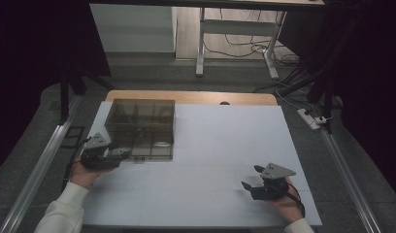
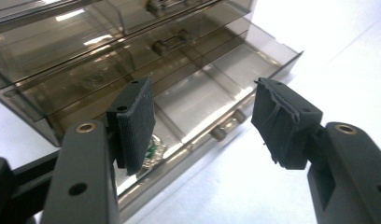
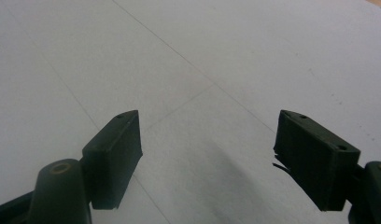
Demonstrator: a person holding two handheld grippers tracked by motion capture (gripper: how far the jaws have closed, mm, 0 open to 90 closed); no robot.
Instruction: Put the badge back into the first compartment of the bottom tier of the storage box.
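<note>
From above, my left tool [image 1: 119,154] sits at the front left corner of the smoky drawer box [image 1: 140,127] on the table [image 1: 220,145], jaws apart and empty, placed to work the pulled-out bottom drawer. My right tool [image 1: 252,177] waits well apart, also spread. The left gripper view adds the drawer [image 2: 212,100], its knob [image 2: 218,133] and something shiny [image 2: 153,147] inside. The right gripper view gives bare table between its open jaws.

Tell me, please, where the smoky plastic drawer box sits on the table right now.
In the high view the drawer box sits at the table's far left, its bottom drawer pulled out beside the left claw.
</note>
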